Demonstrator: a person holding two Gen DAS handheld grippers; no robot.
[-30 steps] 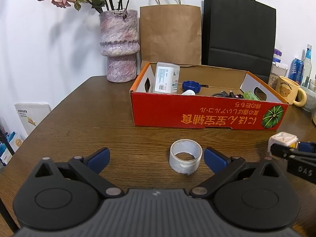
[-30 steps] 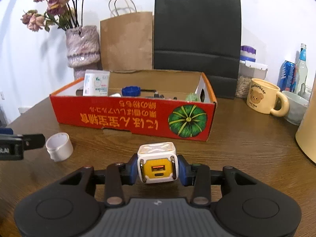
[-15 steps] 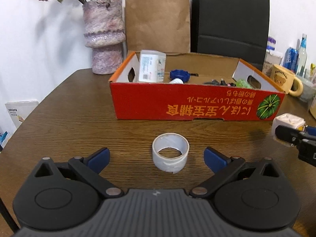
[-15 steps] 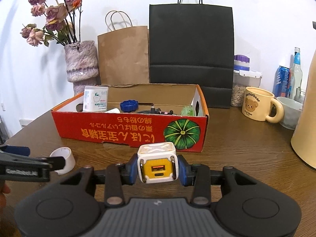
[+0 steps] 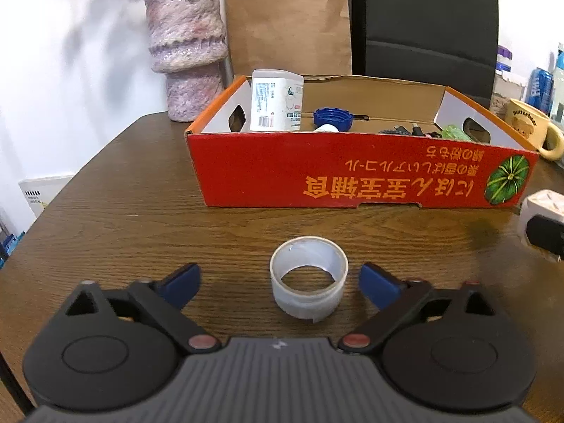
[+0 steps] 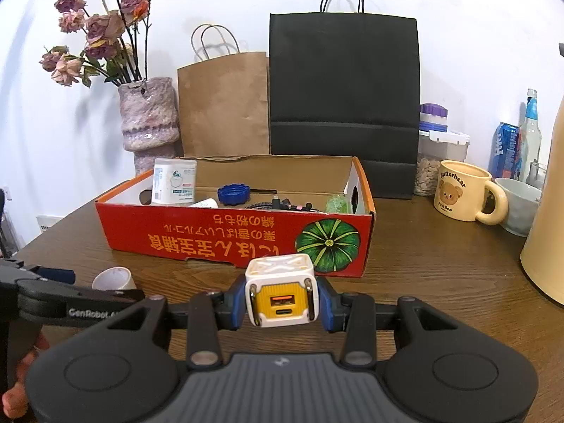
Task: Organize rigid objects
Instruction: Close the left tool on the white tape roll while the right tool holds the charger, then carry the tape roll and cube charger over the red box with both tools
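A roll of clear tape (image 5: pixel 308 284) lies flat on the wooden table, between the fingers of my open left gripper (image 5: pixel 278 280), which touch nothing. My right gripper (image 6: pixel 281 296) is shut on a white and yellow charger cube (image 6: pixel 281 290) and holds it above the table in front of the red cardboard box (image 6: pixel 239 243). The box holds a white container (image 6: pixel 173 181), a blue cap (image 6: pixel 233 194), cables and a green item. The cube also shows at the right edge of the left wrist view (image 5: pixel 541 208). The tape is partly hidden behind the left gripper in the right wrist view (image 6: pixel 112 277).
Behind the box stand a purple vase (image 6: pixel 148 120) with dried flowers, a brown paper bag (image 6: pixel 224 105) and a black paper bag (image 6: pixel 343 88). A bear mug (image 6: pixel 461 190), a jar, a can, a bottle, a bowl and a cream jug (image 6: pixel 546 218) crowd the right.
My left gripper has moved forward so the tape roll now sits between its fingers. My right gripper has risen with the cube held in it.
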